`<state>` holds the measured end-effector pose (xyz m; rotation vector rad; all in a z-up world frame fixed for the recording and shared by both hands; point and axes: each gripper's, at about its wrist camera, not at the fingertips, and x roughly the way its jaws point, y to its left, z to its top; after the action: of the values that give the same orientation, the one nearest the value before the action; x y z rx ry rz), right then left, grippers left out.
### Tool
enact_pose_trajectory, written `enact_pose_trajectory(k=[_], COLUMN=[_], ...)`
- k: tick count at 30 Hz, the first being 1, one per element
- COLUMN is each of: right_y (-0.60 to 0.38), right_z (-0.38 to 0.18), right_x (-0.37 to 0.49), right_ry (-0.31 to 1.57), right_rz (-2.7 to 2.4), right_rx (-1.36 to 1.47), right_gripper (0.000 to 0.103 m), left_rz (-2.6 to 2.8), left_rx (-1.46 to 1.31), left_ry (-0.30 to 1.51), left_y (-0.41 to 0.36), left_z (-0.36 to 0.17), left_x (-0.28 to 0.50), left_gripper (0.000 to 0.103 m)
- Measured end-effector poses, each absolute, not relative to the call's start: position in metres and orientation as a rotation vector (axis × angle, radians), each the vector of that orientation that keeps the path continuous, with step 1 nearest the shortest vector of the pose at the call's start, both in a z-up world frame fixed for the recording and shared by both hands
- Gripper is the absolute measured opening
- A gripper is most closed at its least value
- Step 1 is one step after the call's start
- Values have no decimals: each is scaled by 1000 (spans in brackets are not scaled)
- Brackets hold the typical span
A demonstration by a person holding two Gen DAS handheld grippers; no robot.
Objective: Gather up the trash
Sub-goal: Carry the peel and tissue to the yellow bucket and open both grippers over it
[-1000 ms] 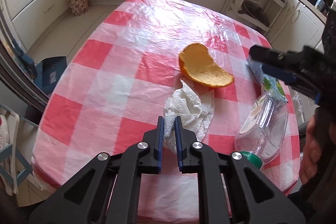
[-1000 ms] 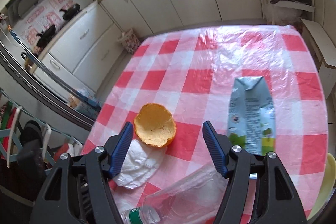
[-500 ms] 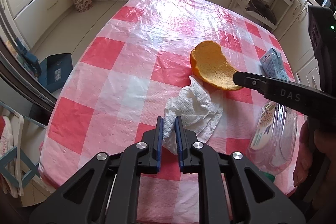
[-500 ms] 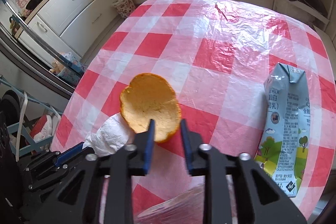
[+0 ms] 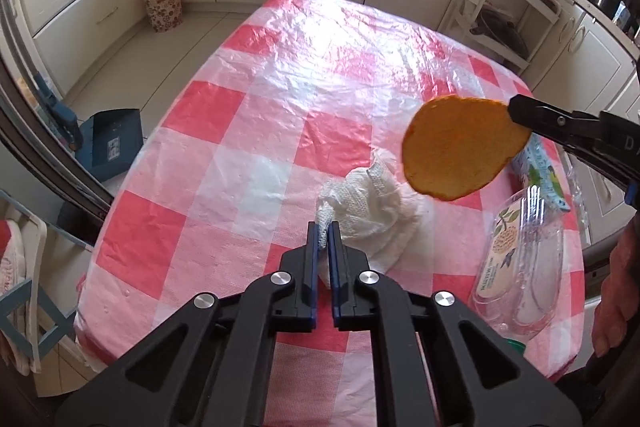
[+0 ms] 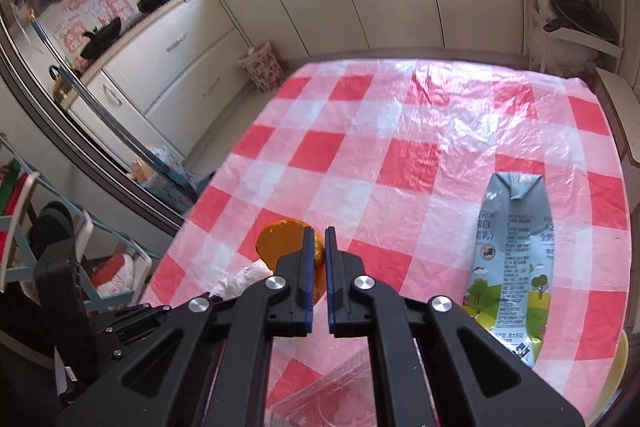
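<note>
Up comes the orange peel (image 5: pixel 460 147), which a second ago lay on the tablecloth beside the napkin and now hangs in the air, clear of the checked cloth! Over that second the right gripper (image 6: pixel 319 239) has gone from wide open to pinched on the peel's rim, and in the left view its black fingers reach in from the right edge, angled down, with the peel dangling off their tips. The person's hand (image 5: pixel 616 291) shows at the far right edge, wrapped round the handle. Meanwhile the left gripper (image 5: pixel 324 231) points steeply down at the table, jaws clamped on a fold of the white napkin (image 5: pixel 372 203); the rest of the napkin sags onto the cloth. Just right of it lies the clear plastic bottle (image 5: pixel 520 259) on its side. Beyond, the milk carton (image 6: pixel 512 259) lies flat on the table (image 5: pixel 224 131). Over by the cabinets, a flowered bin (image 5: pixel 163 4) stands on the floor.
</note>
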<state>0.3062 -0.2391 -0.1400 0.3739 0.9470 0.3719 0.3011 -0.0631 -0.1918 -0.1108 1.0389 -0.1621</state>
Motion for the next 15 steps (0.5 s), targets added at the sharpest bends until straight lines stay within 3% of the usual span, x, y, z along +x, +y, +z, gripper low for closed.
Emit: enact_pose_trajectory(k=[15], right_y=[-341], right_z=[-100], right_x=[244], right_ry=[762], right_rz=[194], right_rx=[429], right_gripper=[5], left_rz=[-280], left_rx=[-203], left_ry=[890], left_y=[-70], left_z=[-149], left_x=[273], left_gripper=[5])
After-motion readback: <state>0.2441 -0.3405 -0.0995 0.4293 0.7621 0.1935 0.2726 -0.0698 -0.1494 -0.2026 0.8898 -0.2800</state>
